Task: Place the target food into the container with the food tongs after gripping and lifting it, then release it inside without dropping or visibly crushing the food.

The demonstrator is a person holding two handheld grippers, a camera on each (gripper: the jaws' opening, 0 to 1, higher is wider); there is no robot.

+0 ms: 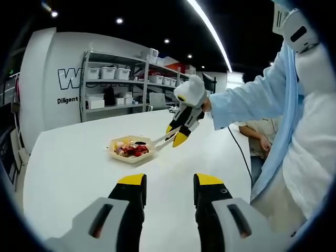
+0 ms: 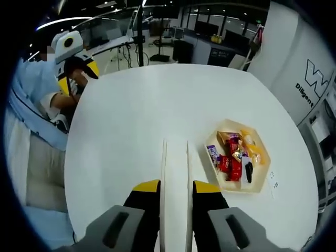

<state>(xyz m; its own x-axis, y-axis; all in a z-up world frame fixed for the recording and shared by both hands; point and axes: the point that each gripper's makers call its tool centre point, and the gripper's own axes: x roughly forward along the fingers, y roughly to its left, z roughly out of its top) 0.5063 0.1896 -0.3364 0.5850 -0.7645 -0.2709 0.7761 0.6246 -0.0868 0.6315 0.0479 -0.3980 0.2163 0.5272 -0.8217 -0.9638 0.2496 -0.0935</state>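
A cream hexagonal tray (image 2: 262, 181) (image 1: 116, 155) of wrapped snacks, red, purple and yellow, lies on the white table. My right gripper (image 2: 176, 186) is shut on white food tongs (image 2: 164, 163), whose two arms stand apart with nothing between them. The tongs' tips hover over bare table just left of the tray. In the left gripper view the right gripper (image 1: 176, 134) holds the tongs (image 1: 161, 139) slanting down to the tray's near right edge. My left gripper (image 1: 169, 181) is open and empty, held back over the table; it also shows far off (image 2: 77, 73).
The round white table (image 2: 136, 115) has wide bare room around the tray. A person in pale blue sleeves (image 1: 252, 102) stands at its edge. Metal shelves with bins (image 1: 113, 86) line the wall behind. A small label (image 2: 273, 184) lies by the tray.
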